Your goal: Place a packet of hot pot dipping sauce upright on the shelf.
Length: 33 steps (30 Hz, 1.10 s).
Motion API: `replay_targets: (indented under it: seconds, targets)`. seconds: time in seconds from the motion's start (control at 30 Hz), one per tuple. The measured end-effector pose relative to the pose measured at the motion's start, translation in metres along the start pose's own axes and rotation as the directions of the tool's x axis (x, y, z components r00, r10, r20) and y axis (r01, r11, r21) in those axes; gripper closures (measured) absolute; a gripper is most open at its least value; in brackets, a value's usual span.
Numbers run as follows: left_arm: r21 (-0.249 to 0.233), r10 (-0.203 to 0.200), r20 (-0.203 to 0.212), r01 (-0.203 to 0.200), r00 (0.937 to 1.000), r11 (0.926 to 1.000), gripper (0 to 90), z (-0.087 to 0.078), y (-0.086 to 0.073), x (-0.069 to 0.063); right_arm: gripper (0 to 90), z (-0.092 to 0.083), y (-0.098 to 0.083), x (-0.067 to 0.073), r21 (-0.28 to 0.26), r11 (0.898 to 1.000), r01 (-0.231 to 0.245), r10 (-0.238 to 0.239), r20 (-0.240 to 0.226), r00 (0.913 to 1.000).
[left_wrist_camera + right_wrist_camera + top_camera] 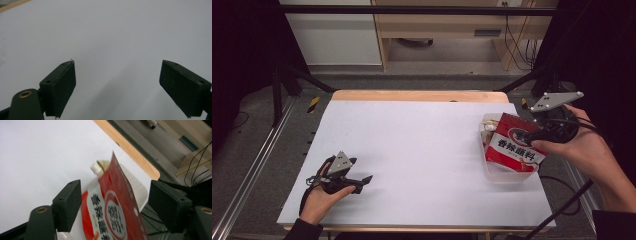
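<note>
The red pouch [514, 149] stands in a clear tub [497, 172] at the table's [412, 150] right side, leaning against the tub's rim. My right gripper [113, 207] is released, its jaws apart on either side of the pouch without pressing it. My left gripper [364, 180] rests spread and empty on the white sheet. The risk I see: unsupported, the pouch could slump or tip over the rim, or a jaw could snag its edge on retreat. Its long axis runs upright and tilted, white spout [95, 168] pointing up and away.
</note>
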<state>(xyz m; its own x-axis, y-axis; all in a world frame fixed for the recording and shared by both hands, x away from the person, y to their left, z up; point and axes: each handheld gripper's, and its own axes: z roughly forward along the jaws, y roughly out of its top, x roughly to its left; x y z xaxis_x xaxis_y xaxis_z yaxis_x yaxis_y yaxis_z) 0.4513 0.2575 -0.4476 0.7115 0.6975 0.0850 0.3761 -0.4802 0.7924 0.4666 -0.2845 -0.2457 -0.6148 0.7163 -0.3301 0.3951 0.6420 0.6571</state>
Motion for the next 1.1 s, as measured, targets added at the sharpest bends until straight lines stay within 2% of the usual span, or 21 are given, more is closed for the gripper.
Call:
replay_targets:
  seconds: [0.07, 0.1, 0.13, 0.2, 0.23, 0.27, 0.3, 0.33, 0.37, 0.47, 0.7, 0.83, 0.87, 0.9, 1.0, 1.03, 1.1]
  targets:
    - [0.000, -0.001, 0.000, 0.001, 1.0000, 1.0000, 13.8, 0.000, 0.000, 0.000, 25.9, 0.000, 0.005, 0.004, -0.009, 1.000, 0.002, -0.002, 0.002, 1.0000]
    - [0.000, 0.000, 0.000, 0.000, 1.0000, 1.0000, 13.7, 0.000, 0.000, 0.000, 24.3, 0.002, 0.013, 0.013, -0.027, 0.999, 0.018, -0.018, -0.007, 0.9998]
    - [0.000, 0.000, 0.000, 0.000, 1.0000, 1.0000, 13.7, 0.000, 0.000, 0.000, 24.3, 0.002, 0.013, 0.013, -0.027, 0.999, 0.018, -0.018, -0.007, 0.9998]
    - [0.000, 0.000, 0.001, 0.000, 1.0000, 1.0000, 13.6, 0.000, 0.000, 0.000, 22.7, 0.005, 0.020, 0.024, -0.040, 0.999, 0.033, -0.034, -0.019, 0.9992]
    - [0.001, 0.001, 0.001, -0.001, 1.0000, 1.0000, 13.6, 0.000, 0.000, 0.000, 22.0, 0.010, 0.027, 0.037, -0.052, 0.998, 0.044, -0.046, -0.035, 0.9983]
    - [0.001, 0.001, 0.001, -0.001, 1.0000, 1.0000, 13.6, 0.000, 0.000, 0.000, 22.0, 0.010, 0.027, 0.037, -0.052, 0.998, 0.044, -0.046, -0.035, 0.9983]
    - [0.001, 0.002, 0.001, -0.002, 1.0000, 1.0000, 13.6, 0.000, 0.000, 0.000, 21.4, 0.017, 0.033, 0.051, -0.067, 0.996, 0.056, -0.060, -0.057, 0.9966]
    - [0.001, 0.002, 0.001, -0.002, 1.0000, 1.0000, 13.5, 0.000, 0.000, 0.000, 21.4, 0.017, 0.033, 0.051, -0.067, 0.996, 0.056, -0.060, -0.057, 0.9966]
    - [0.001, 0.002, -0.001, -0.002, 1.0000, 1.0000, 13.5, 0.000, 0.000, 0.000, 20.5, 0.026, 0.036, 0.066, -0.081, 0.994, 0.069, -0.075, -0.076, 0.9943]
    - [0.001, 0.000, -0.001, 0.000, 1.0000, 1.0000, 13.3, -0.001, 0.000, 0.001, 19.8, 0.040, 0.039, 0.087, -0.096, 0.994, 0.058, -0.069, -0.111, 0.9915]
    - [0.003, -0.001, -0.002, 0.001, 1.0000, 1.0000, 12.7, 0.000, -0.001, 0.001, 18.1, 0.074, 0.036, 0.132, -0.125, 0.991, 0.049, -0.073, -0.197, 0.9777]
    - [0.003, -0.001, -0.003, 0.001, 1.0000, 1.0000, 12.3, 0.000, -0.001, 0.001, 17.6, 0.094, 0.032, 0.146, -0.116, 0.993, 0.019, -0.045, -0.229, 0.9725]
    - [0.003, -0.002, -0.003, 0.002, 1.0000, 1.0000, 12.3, 0.000, -0.001, 0.001, 17.6, 0.094, 0.032, 0.146, -0.116, 0.993, 0.019, -0.045, -0.229, 0.9725]
    - [0.004, -0.002, -0.003, 0.002, 1.0000, 1.0000, 12.2, 0.000, -0.001, 0.001, 17.5, 0.104, 0.029, 0.151, -0.112, 0.994, 0.010, -0.037, -0.242, 0.9696]
    - [0.005, -0.003, -0.003, 0.003, 1.0000, 1.0000, 11.9, 0.000, -0.001, 0.002, 17.0, 0.113, 0.027, 0.153, -0.104, 0.995, -0.004, -0.022, -0.247, 0.9688]
    - [0.005, -0.004, -0.005, 0.004, 1.0000, 1.0000, 11.7, 0.000, -0.001, 0.002, 16.3, 0.120, 0.026, 0.154, -0.109, 0.994, -0.029, 0.001, -0.252, 0.9678]
    - [0.005, -0.006, -0.006, 0.006, 1.0000, 1.0000, 11.6, 0.000, -0.001, 0.002, 15.6, 0.124, 0.025, 0.154, -0.111, 0.993, -0.045, 0.015, -0.255, 0.9669]
